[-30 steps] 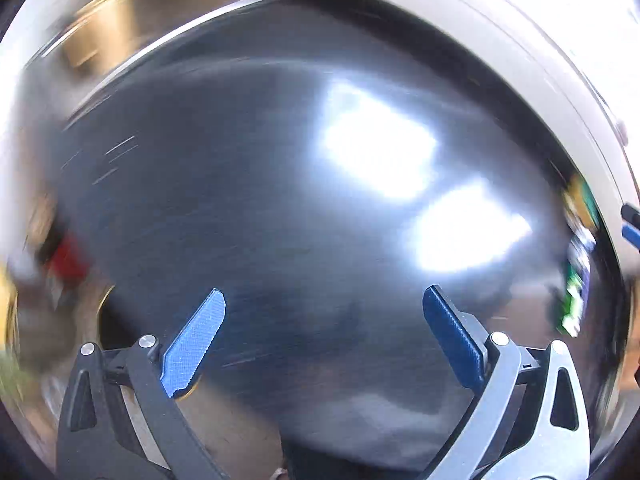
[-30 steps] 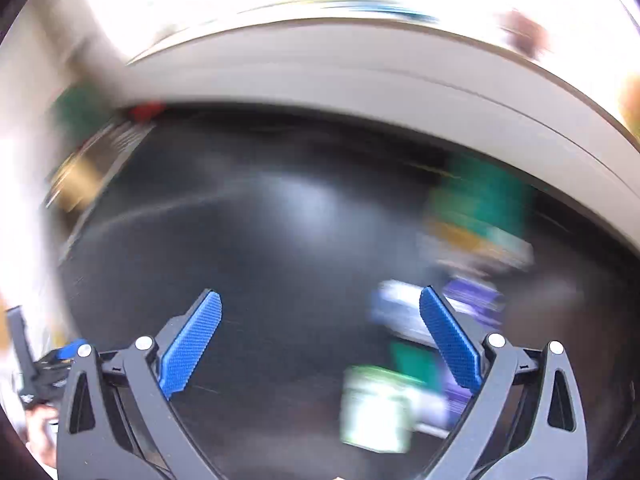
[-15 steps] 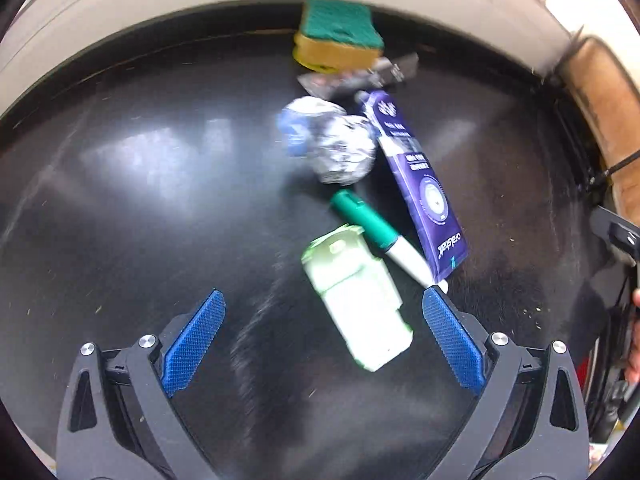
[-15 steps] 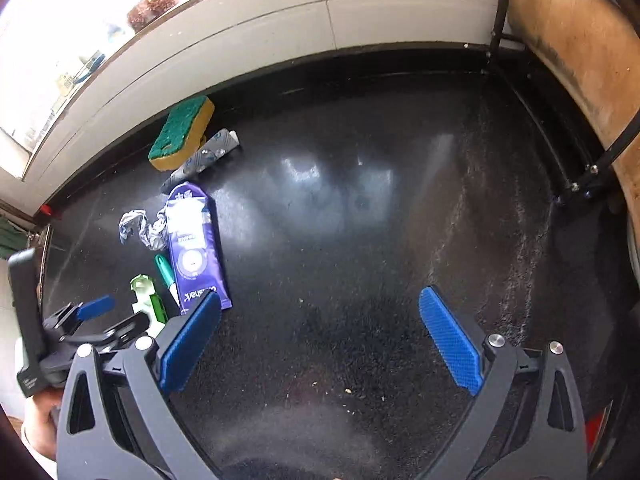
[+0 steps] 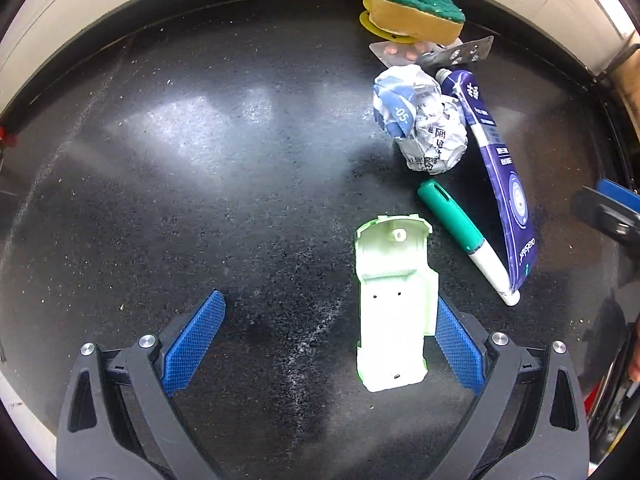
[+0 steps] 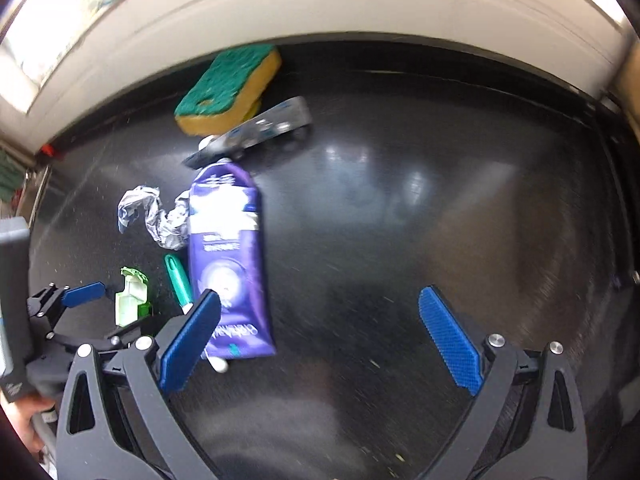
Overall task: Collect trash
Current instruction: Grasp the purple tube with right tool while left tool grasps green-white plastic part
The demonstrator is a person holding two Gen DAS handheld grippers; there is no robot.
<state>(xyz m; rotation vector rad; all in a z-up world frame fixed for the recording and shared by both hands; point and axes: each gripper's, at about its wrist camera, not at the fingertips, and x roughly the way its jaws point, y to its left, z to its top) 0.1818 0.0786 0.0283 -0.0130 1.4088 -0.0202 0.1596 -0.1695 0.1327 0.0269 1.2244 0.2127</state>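
Observation:
Trash lies on a black countertop [image 5: 200, 200]. A pale green plastic shell [image 5: 394, 304] lies between the pads of my open left gripper [image 5: 328, 340], close to the right pad. Beyond it lie a green marker [image 5: 464, 236], a purple tube [image 5: 500, 184], a crumpled paper ball [image 5: 420, 124], a pill blister strip [image 5: 432, 54] and a green-and-yellow sponge [image 5: 412, 4]. My right gripper [image 6: 320, 340] is open and empty; its left pad sits in front of the purple tube [image 6: 228, 264]. The right wrist view also shows the sponge [image 6: 228, 88], marker [image 6: 178, 280], shell [image 6: 130, 300] and left gripper [image 6: 84, 294].
A pale tiled wall [image 6: 320, 12] runs along the back of the counter. A wooden surface [image 5: 634, 68] borders the counter at the right. The right gripper's tip [image 5: 612, 204] shows at the right edge of the left wrist view.
My left gripper has moved forward so the green shell now lies between its pads. My right gripper has swung left toward the trash pile, and the purple tube now sits by its left pad.

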